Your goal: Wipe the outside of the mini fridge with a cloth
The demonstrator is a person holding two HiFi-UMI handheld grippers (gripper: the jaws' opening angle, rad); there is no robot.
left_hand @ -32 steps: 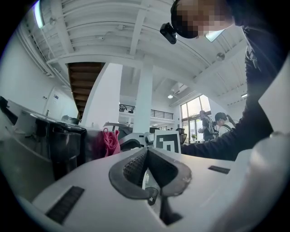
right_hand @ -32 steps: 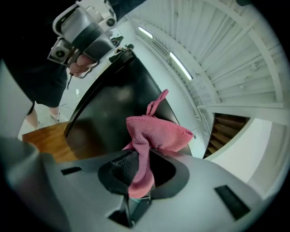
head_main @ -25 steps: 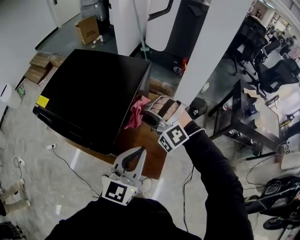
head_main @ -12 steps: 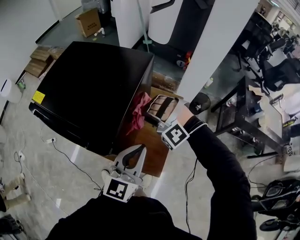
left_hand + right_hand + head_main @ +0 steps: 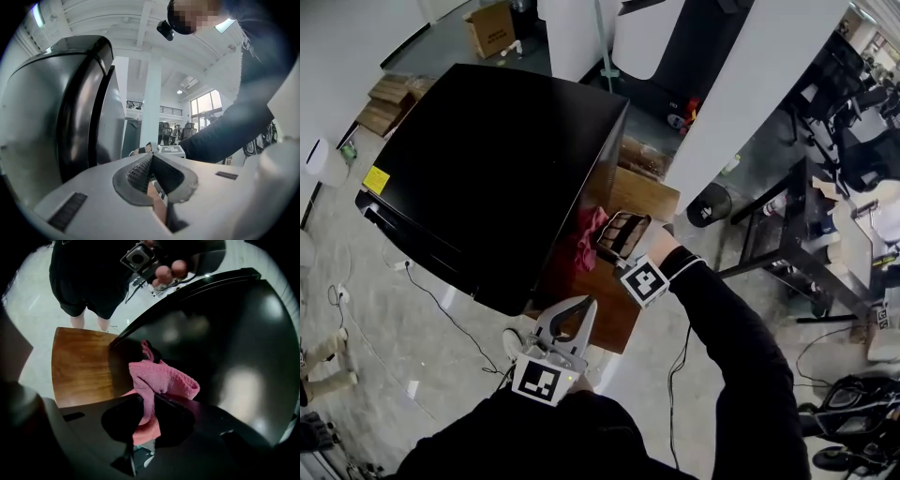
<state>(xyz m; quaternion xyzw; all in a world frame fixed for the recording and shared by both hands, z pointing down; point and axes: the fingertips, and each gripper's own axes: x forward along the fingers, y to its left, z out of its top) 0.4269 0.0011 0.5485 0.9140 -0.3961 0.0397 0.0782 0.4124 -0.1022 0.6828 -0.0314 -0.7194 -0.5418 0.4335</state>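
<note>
Against the mini fridge [image 5: 487, 169], the right claw [image 5: 146, 401] grips a half-hidden cloth [image 5: 161, 379].

No legible txt; yellow sticker [image 5: 374, 180] on fridge [image 5: 487, 169] too small to read.

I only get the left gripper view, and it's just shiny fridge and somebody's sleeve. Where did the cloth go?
Observer: The pink cloth is pinched in the right tongs. The right gripper view shows that.
Child: Is it touching the fridge yet?
Observer: Yes. In the head view it lies against the side wall of the black mini fridge.
</note>
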